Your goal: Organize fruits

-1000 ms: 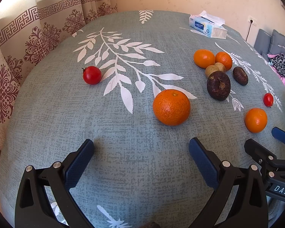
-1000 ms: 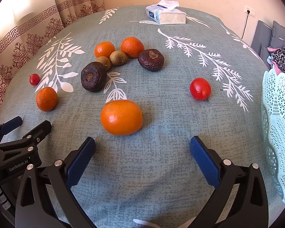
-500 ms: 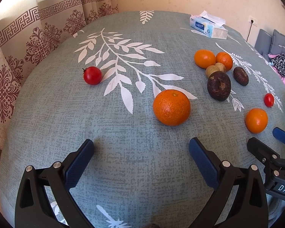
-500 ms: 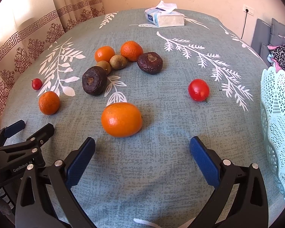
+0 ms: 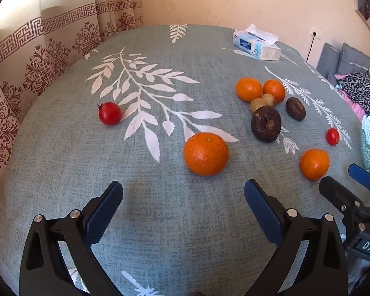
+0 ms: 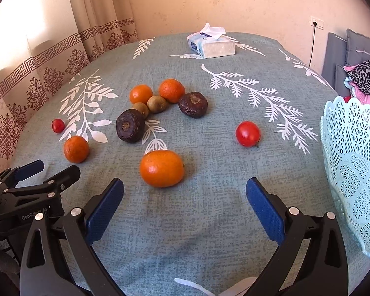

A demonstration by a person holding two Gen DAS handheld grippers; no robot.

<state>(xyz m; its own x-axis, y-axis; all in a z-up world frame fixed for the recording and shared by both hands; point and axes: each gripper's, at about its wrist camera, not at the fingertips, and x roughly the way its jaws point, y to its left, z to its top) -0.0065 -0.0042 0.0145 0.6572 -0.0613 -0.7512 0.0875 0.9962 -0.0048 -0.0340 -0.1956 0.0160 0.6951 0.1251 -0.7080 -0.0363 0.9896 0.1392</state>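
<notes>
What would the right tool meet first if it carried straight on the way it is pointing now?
Most likely the nearest orange, lying just ahead of the open right tool and slightly left of its centre line. Depth is unclear, so it could brush the left finger rather than enter the gap.

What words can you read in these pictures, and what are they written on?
"DAS": on the right gripper, seen at the edge of the left wrist view.
"GenRobot.AI": on the left gripper, seen in the right wrist view.
Tissue box: blue label, print too small to read.

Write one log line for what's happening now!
left gripper: open, empty | right gripper: open, empty | nearest orange: on table | basket: right edge
</notes>
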